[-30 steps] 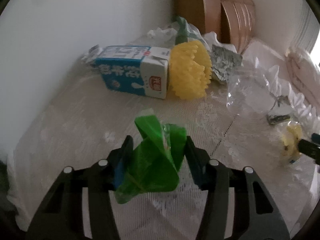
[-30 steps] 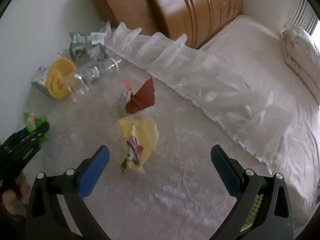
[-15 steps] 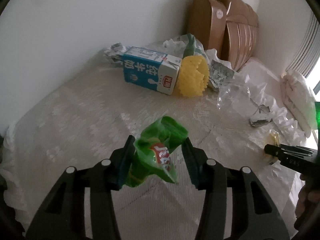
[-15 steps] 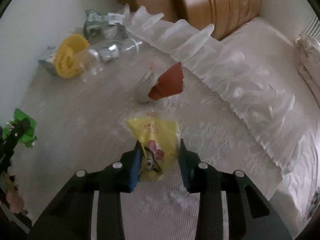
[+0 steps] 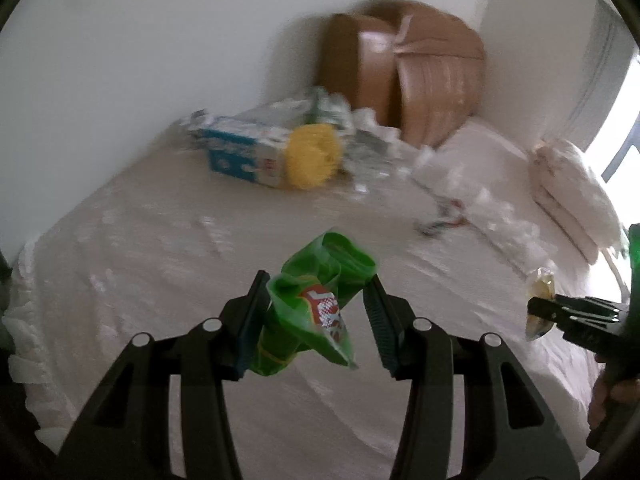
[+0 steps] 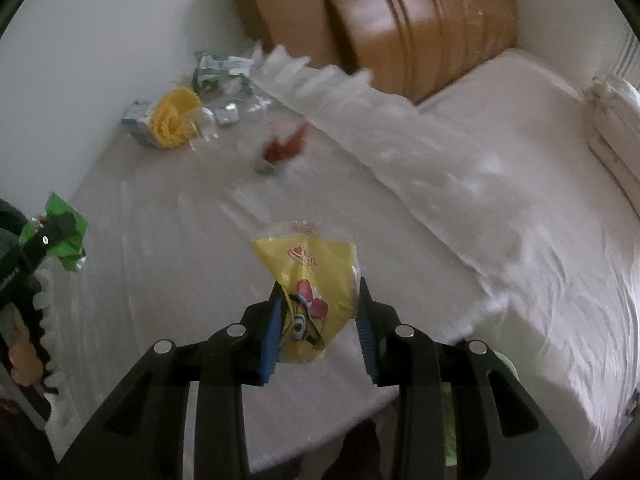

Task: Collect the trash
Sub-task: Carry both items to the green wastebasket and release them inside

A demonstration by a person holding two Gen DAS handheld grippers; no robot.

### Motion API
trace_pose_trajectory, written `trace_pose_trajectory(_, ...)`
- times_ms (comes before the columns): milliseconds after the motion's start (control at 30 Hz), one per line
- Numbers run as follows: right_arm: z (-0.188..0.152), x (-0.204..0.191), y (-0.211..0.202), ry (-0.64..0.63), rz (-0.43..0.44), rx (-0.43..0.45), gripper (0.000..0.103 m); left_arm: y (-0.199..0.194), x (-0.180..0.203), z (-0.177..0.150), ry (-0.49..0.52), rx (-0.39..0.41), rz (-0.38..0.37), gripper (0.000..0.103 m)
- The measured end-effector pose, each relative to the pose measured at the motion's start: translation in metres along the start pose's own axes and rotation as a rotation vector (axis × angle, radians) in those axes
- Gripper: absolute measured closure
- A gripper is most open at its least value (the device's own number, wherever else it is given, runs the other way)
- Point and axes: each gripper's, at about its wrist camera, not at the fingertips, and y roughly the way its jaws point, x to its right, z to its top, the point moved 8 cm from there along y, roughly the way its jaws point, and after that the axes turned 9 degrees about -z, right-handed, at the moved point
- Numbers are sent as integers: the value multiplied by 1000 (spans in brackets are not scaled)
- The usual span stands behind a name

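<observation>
White lace bedding point(image 6: 168, 280) covers the whole bed, with a brown wooden headboard point(image 6: 420, 28) at the far end and a folded pillow point(image 5: 572, 184) on the right. A second ago the right gripper point(image 6: 318, 320) stood wide open over the yellow wrapper point(image 6: 308, 284) lying on the cover; its jaws have just been closing and now pinch that wrapper, which hangs clear of the bed. The left gripper point(image 5: 316, 312) grips the green snack bag point(image 5: 316, 304), also lifted higher off the cover than before. So two pieces are picked up and both hands seem ready to carry them to a bin, which is not in view. Left behind at the far left are a blue and white milk carton point(image 5: 236, 156), a yellow frilled piece point(image 5: 314, 156) beside it, crumpled foil and plastic, and a small red scrap point(image 6: 284, 148) nearer the middle. The yellow wrapper shows a cartoon eye, a pink bow and a red heart logo; the lettering is too blurred to read.
</observation>
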Motion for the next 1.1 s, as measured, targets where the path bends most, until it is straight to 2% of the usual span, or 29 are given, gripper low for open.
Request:
trace_pose_trajectory(300,-75,109,-23,145,-118,-63,69,4,121,-43,85,-97,-201,56)
trace_pose_trajectory(500,-110,171,-31,264,-156,-71,69,22,201,-71,214,-190,-275,56)
trace_pose_trajectory(600,-131,201,-32,311,-173,-78,69,33,248,-85,273,-243,-346,56)
trace_pose_trajectory(767,-161,249,-27,387,-202,-101,69,66,338,-119,440,-358,-433,56)
trace_pose_trajectory(867,-181,281,-21,425,-230,-117,69,98,382,-150,531,-465,-466,56)
trace_pose_trajectory(933,-190,296,-17,440,-245,-128,69,121,404,-172,576,-532,-463,56)
trace_pose_trajectory(1100,-219,328,-9,477,-258,-161,69,161,429,-218,634,-646,-425,56)
